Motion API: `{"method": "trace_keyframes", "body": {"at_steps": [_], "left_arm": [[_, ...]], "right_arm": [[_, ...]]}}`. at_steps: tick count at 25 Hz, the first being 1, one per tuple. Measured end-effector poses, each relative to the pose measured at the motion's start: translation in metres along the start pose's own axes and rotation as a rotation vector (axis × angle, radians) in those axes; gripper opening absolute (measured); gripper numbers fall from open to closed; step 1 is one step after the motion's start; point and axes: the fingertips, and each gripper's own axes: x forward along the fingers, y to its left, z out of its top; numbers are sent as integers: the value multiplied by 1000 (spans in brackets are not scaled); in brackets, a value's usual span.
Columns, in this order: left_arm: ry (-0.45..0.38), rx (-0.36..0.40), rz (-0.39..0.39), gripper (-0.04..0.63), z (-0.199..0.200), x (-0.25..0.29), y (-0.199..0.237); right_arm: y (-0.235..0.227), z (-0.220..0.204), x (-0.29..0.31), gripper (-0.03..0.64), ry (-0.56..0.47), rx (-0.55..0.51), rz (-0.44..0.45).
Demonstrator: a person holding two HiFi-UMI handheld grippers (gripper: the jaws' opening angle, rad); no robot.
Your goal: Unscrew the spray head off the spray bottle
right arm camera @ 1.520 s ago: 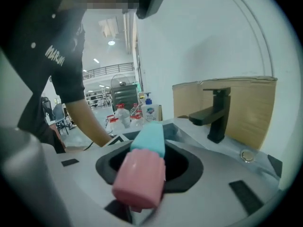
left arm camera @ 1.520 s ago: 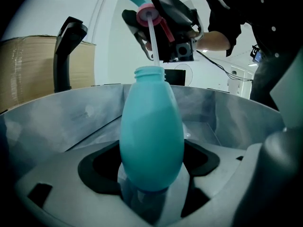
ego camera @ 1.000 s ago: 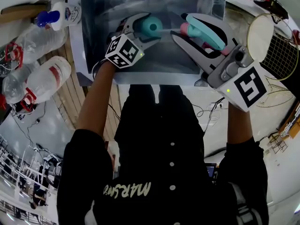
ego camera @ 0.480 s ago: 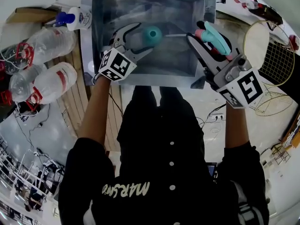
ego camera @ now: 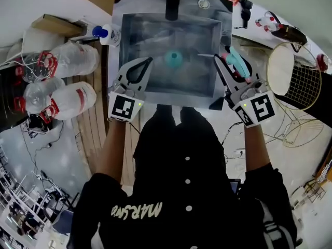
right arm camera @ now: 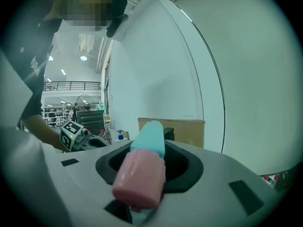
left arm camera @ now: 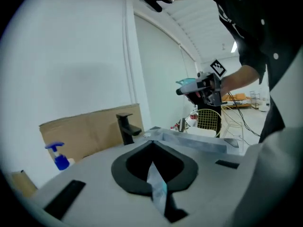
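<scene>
- Two separate parts now: the right claw [ego camera: 226, 62] is clamped on the pink-and-teal spray head [ego camera: 237, 61], and the left claw [ego camera: 147, 62] is closed on nothing.
- Further out, the teal bottle [ego camera: 173, 59] sits headless in the sink [ego camera: 202, 84], so I'd say the unscrewing's done.
- Only the head view shows that bottle; the right gripper view confirms the grip.

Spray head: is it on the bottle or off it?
Off. The right claw grips the spray head at the sink's right edge, while the teal bottle sits apart in the basin.
</scene>
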Motion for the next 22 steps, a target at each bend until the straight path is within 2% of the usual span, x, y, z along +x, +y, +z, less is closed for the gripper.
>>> {"method": "trace_keyframes", "body": {"at_steps": [3,5,15,22], "left_arm": [[-11,-134,75,25,19,-20,11],[-22,-184,117,25,30,-29,20],[-55,-278,297,25,78,-84,47],[-94,-235,353,25,98,-107,57]], "right_arm": [[-2,13,-14,164,-16,-12,-17],[-8,23,-21,164,-36,-33,-39],[-13,59,-55,164,-111,-60,-151],[-14,70,-62,164,-142,-113,-217]]}}
